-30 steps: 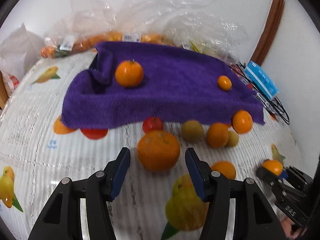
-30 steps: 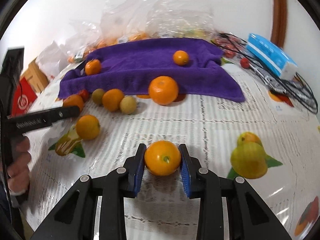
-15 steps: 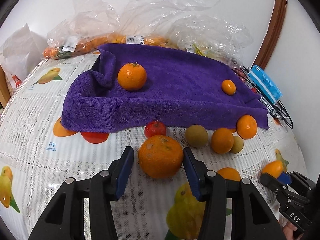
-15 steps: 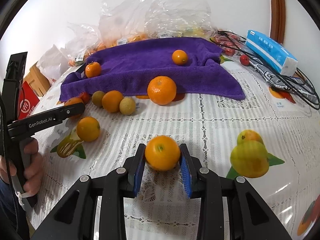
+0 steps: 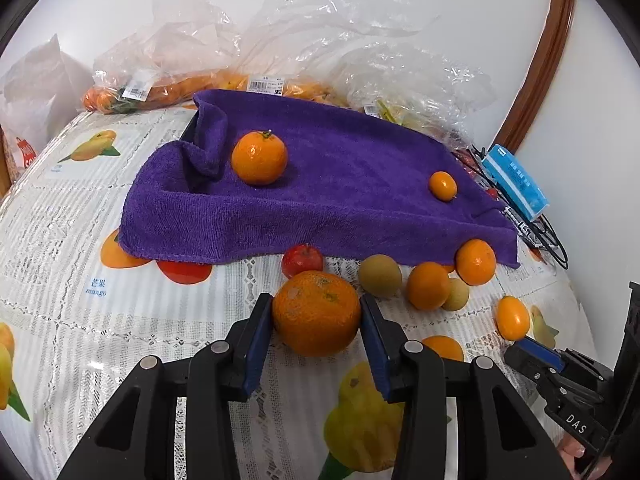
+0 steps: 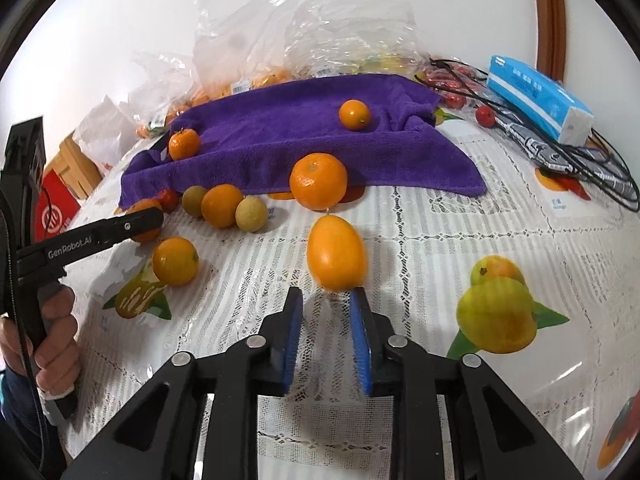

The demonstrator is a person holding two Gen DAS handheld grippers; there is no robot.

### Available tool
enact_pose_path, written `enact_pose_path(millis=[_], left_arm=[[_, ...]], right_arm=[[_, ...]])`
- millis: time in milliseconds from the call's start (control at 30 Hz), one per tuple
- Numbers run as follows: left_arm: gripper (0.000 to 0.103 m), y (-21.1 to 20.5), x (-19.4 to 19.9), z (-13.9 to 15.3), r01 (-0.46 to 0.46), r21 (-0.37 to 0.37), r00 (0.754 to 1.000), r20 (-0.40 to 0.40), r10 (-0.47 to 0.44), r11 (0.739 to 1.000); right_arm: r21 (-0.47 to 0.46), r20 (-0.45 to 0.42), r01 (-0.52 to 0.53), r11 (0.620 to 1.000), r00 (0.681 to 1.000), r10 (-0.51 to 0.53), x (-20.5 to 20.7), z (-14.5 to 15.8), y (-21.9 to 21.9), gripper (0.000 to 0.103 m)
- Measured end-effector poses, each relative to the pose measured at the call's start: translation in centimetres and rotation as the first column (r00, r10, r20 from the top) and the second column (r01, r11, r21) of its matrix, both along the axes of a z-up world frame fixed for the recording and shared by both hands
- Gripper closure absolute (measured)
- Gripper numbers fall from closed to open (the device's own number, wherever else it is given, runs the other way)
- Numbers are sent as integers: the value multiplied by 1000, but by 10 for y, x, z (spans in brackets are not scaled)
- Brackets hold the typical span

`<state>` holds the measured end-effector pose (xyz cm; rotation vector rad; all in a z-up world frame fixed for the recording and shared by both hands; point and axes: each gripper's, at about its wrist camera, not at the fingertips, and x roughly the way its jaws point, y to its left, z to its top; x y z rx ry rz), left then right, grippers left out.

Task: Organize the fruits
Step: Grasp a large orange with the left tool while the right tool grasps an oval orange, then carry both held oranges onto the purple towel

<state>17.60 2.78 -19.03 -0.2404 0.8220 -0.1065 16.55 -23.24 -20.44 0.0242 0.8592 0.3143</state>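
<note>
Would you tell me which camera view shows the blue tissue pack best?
The right wrist view shows the blue tissue pack best: its whole length and white end are visible at upper right, lying above the black cables. The left wrist view shows it smaller and foreshortened at the right edge, beside the purple towel.

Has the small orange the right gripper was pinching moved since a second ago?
Yes. The small orange has popped forward out of the right gripper, toward the purple towel, and is motion-blurred.

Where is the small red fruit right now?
In the left wrist view the red fruit sits mid-frame on the tablecloth, at the purple towel's front edge, just behind the big orange between the left tool's closing fingers.
</note>
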Motion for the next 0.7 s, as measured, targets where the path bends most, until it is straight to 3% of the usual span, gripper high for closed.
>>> enact_pose_path(millis=[100,267,533,600,633,700], left_arm=[[62,0,0,1,-3,-4,1000,3,3,1000],[62,4,1,-1,-17,-21,1000,-15,17,1000],[62,2,0,-1,-7,-21,1000,-10,7,1000],[62,3,0,-1,-5,-22,1000,-7,5,1000],[62,3,0,0,-3,-23,1000,-4,3,1000],[62,2,-2,1,1,-21,1000,8,0,1000]], right_arm=[[12,-2,-1,1000,1000,1,0,0,-1,76],[41,-3,14,999,1000,-14,3,0,-4,59],[-46,7,44,998,999,-43,21,-1,8,54],[-90,13,42,995,999,-41,24,-2,16,57],[-108,16,43,993,999,-41,25,-3,18,68],[-118,20,38,992,999,-36,25,-2,20,70]])
